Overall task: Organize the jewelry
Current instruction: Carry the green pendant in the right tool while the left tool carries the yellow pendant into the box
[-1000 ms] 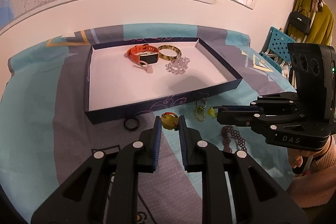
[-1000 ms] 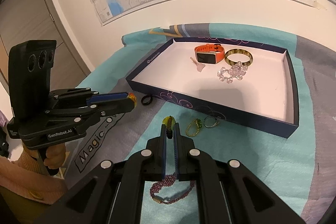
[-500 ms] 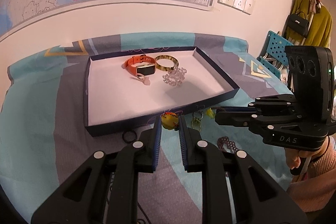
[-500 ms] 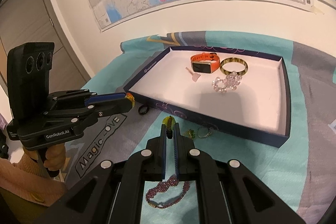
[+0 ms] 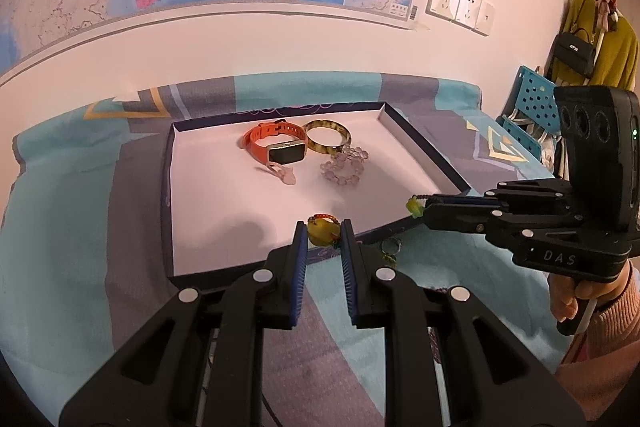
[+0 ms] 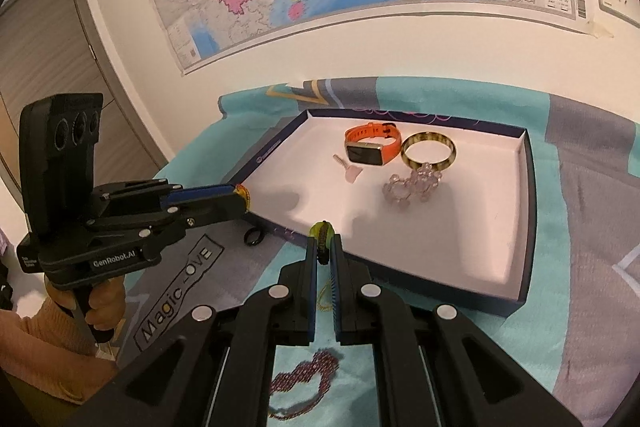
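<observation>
Teal bedspread (image 5: pixel 60 227) underneath; both grippers lifted since a second ago — left gripper (image 5: pixel 324 231) clamped on yellow charm (image 5: pixel 322 230), right gripper (image 6: pixel 323 242) clenched on green bead piece (image 6: pixel 322 230); tray (image 5: pixel 424 147) edge now just past tips; drop-in likely next.

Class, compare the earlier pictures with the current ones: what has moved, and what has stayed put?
Both grippers, left and right, have carried their yellow-green pieces up from the cloth to the tray's near edge. Both grips are unchanged. The watch, bangle and crystal bracelet stayed in place.
</observation>
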A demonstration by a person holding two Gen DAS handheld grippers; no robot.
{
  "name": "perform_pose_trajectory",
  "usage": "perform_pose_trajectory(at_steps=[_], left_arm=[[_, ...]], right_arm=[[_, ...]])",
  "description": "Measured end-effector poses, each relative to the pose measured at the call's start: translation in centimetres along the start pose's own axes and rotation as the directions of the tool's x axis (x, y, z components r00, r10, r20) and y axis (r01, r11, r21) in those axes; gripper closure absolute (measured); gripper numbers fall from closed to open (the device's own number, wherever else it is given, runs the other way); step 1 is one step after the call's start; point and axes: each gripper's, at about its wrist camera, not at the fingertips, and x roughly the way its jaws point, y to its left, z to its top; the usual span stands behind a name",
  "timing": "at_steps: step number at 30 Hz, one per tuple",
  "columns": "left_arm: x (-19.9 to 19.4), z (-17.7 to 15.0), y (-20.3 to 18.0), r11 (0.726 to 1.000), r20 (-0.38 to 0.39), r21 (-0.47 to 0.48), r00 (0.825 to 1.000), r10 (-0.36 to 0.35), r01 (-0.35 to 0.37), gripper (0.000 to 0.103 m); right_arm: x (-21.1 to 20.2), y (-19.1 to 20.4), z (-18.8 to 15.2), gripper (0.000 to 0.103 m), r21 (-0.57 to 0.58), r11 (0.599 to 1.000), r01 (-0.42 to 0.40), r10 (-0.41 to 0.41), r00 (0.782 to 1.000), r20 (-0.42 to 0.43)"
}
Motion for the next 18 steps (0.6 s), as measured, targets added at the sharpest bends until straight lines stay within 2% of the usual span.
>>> perform_pose_trajectory(at_steps=[18], left_arm=[[2.5, 1.4, 0.4, 1.0, -0.01, -0.005, 0.999, 0.03, -0.03, 0.086]], right_arm=[[2.3, -2.2, 1.8, 0.098, 0.026, 0.999, 0.027, -0.026, 1.0, -0.017]])
